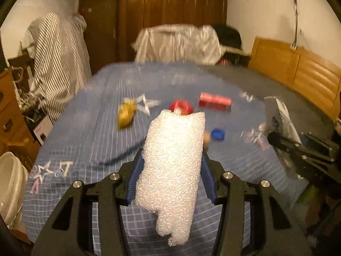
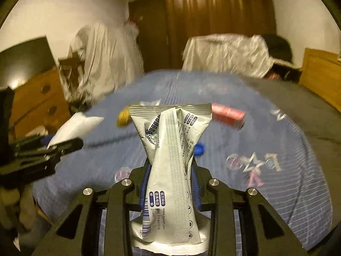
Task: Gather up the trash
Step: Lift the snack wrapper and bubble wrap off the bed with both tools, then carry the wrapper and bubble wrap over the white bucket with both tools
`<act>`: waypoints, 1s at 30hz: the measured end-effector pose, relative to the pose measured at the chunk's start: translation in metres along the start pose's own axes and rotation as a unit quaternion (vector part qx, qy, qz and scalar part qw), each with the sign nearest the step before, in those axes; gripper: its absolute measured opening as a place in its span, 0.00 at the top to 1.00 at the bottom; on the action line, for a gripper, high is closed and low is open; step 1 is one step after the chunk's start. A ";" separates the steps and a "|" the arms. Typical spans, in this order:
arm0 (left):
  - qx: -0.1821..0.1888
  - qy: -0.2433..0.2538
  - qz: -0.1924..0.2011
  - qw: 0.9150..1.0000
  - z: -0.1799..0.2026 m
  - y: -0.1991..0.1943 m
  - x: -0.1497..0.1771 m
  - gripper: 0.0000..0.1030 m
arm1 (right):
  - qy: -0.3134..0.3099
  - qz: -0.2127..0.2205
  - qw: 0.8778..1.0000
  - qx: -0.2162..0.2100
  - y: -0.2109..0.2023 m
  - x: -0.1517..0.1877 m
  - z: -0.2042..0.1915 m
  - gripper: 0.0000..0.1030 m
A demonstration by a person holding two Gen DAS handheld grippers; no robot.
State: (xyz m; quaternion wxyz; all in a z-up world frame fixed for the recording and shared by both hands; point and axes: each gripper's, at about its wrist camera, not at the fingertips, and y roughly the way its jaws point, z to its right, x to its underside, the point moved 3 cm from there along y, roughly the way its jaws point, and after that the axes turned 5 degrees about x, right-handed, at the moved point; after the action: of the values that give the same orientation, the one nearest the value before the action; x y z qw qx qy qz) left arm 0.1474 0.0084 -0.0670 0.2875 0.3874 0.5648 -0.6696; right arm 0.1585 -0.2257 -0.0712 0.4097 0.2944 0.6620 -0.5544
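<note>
Foam sheet (image 1: 172, 170) hides left claw (image 1: 170, 160) tips.

Can (image 1: 214, 102) right of tape roll (image 1: 181, 107).

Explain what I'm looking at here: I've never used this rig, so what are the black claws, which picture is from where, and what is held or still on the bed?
There is no robot arm: a person carries a hand-held two-finger gripper in each hand, and each has a wide-angle camera looking along its fingers.

In the left camera's picture, the left gripper is clamped on a white foam sheet. In the right camera's picture, the right gripper pinches a crumpled silver wrapper.

On the blue bedspread lie a yellow item, a red round item, a red box and a blue cap. Motion blur hides finer detail.
</note>
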 end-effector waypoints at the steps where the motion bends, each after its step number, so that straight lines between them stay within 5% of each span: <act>1: -0.004 0.001 0.012 1.000 0.004 -0.005 -0.003 0.54 | 0.001 0.017 1.000 0.007 -0.009 -0.005 0.001 0.68; 8: -0.029 -0.005 0.073 0.997 0.032 -0.025 -0.017 0.54 | -0.008 0.083 0.996 0.039 -0.055 -0.024 0.004 0.67; 20: -0.032 -0.010 0.085 0.996 0.041 -0.032 -0.020 0.54 | -0.011 0.090 0.995 0.039 -0.078 -0.025 0.000 0.67; 30: -0.075 -0.034 0.097 0.992 -0.010 -0.052 -0.032 0.54 | -0.035 0.090 0.995 -0.011 -0.062 -0.052 -0.038 0.67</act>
State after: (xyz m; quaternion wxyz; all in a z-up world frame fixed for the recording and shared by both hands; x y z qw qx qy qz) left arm 0.1242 0.0264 -0.0128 0.3986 0.3948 0.5626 -0.6073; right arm 0.1235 -0.1983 0.0060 0.4840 0.3291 0.6242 -0.5175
